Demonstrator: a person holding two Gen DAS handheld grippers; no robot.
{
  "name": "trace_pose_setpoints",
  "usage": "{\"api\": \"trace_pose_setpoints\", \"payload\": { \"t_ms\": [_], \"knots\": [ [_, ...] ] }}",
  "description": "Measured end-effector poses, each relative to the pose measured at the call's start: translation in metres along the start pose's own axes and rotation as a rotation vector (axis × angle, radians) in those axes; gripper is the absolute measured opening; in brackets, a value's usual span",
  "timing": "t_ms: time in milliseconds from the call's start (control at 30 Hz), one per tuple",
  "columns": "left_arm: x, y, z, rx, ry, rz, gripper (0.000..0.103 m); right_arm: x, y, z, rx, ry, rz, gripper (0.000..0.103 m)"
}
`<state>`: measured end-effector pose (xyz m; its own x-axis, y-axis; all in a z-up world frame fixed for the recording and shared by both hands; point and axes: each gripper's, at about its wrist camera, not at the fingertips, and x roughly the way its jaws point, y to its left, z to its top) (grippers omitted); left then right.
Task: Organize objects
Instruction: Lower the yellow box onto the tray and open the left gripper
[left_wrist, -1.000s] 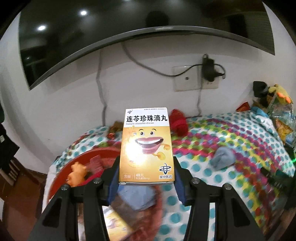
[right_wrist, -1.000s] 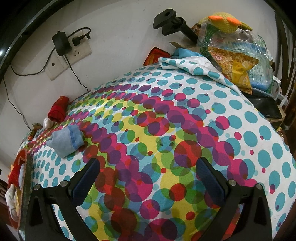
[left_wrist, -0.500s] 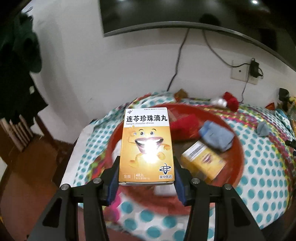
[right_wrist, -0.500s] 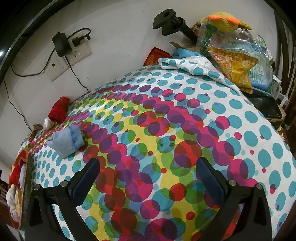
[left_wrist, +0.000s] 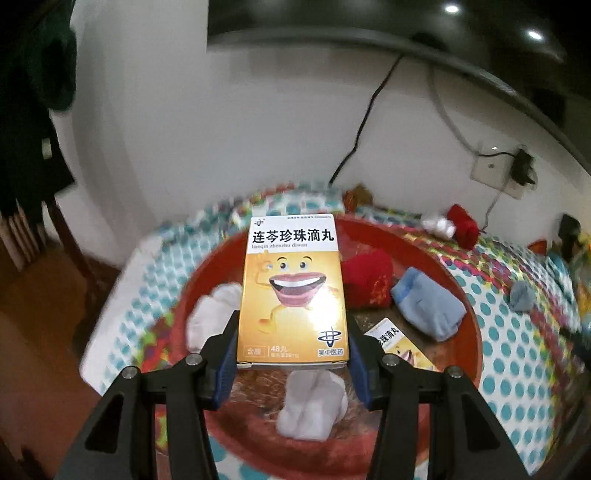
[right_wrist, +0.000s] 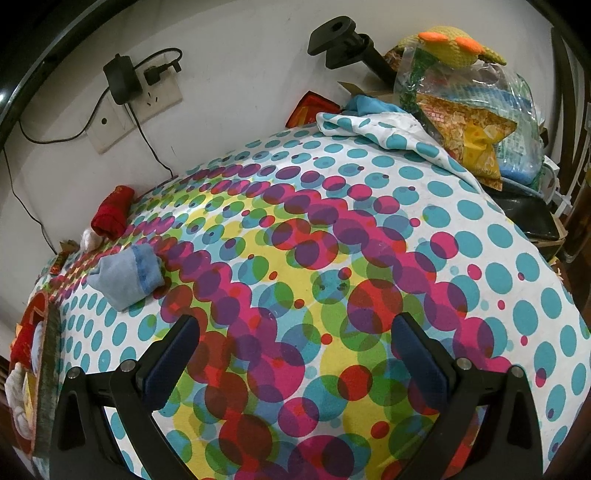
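My left gripper (left_wrist: 291, 328) is shut on a yellow medicine box (left_wrist: 291, 291) with a smiling cartoon face and holds it above a round red tray (left_wrist: 461, 354). In the tray lie a red cloth (left_wrist: 365, 280), a blue rolled sock (left_wrist: 428, 306), white socks (left_wrist: 314, 402), and a second yellow box (left_wrist: 399, 343). My right gripper (right_wrist: 295, 354) is open and empty above the polka-dot tablecloth (right_wrist: 369, 236). A blue sock (right_wrist: 127, 277) and a red roll (right_wrist: 112, 210) lie on the cloth to its left.
The tray's edge (right_wrist: 48, 387) shows at the far left of the right wrist view. A pile of bags with a yellow knitted toy (right_wrist: 461, 48) sits at the back right. A wall socket with a charger (right_wrist: 122, 81) is behind the table. The table's left edge drops to a wooden floor (left_wrist: 48, 314).
My left gripper has carried the medicine box left and now hangs over the middle of the red tray. The right gripper has stayed still.
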<state>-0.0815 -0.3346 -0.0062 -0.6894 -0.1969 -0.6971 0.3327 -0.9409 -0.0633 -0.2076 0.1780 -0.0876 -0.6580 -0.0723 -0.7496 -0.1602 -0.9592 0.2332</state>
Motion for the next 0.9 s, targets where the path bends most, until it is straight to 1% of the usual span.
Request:
{"api": "trace_pose_setpoints", "payload": {
  "t_ms": [33,100,133,200,267,367,467,533,633,733,800,900],
  "knots": [
    [0.006,-0.003,0.000,0.005,0.010,-0.006,0.052,0.000,0.000,0.000,-0.003,0.002,-0.005,0.103],
    [0.018,-0.017,-0.002,0.066,0.006,0.019,0.052,0.001,0.001,0.000,-0.008,0.004,-0.011,0.103],
    [0.025,-0.023,-0.003,0.076,0.013,0.024,0.052,0.001,0.002,0.000,-0.009,0.005,-0.013,0.103],
    [0.038,-0.027,-0.005,0.068,0.037,0.026,0.052,0.001,0.002,0.000,-0.007,0.004,-0.010,0.103],
    [0.050,-0.029,-0.008,0.065,0.066,0.047,0.052,0.001,0.002,0.000,-0.003,0.002,-0.006,0.103],
    [0.060,-0.028,-0.014,0.073,0.082,0.069,0.052,0.002,0.002,0.000,-0.003,0.002,-0.005,0.103],
    [0.065,-0.028,-0.017,0.065,0.093,0.073,0.052,0.001,0.002,0.000,-0.007,0.003,-0.010,0.103],
    [0.065,-0.032,-0.020,0.082,0.097,0.072,0.052,0.002,0.002,0.000,-0.007,0.004,-0.010,0.103],
    [0.069,-0.044,-0.028,0.099,0.129,0.043,0.051,0.001,0.001,0.000,-0.005,0.003,-0.008,0.103],
    [0.071,-0.055,-0.030,0.121,0.117,0.050,0.052,0.001,0.001,0.000,-0.003,0.002,-0.006,0.103],
    [0.071,-0.054,-0.030,0.112,0.120,0.041,0.052,0.001,0.001,0.000,-0.003,0.002,-0.006,0.103],
    [0.077,-0.046,-0.028,0.091,0.154,0.057,0.053,0.001,0.001,0.000,-0.006,0.003,-0.009,0.103]
  ]
}}
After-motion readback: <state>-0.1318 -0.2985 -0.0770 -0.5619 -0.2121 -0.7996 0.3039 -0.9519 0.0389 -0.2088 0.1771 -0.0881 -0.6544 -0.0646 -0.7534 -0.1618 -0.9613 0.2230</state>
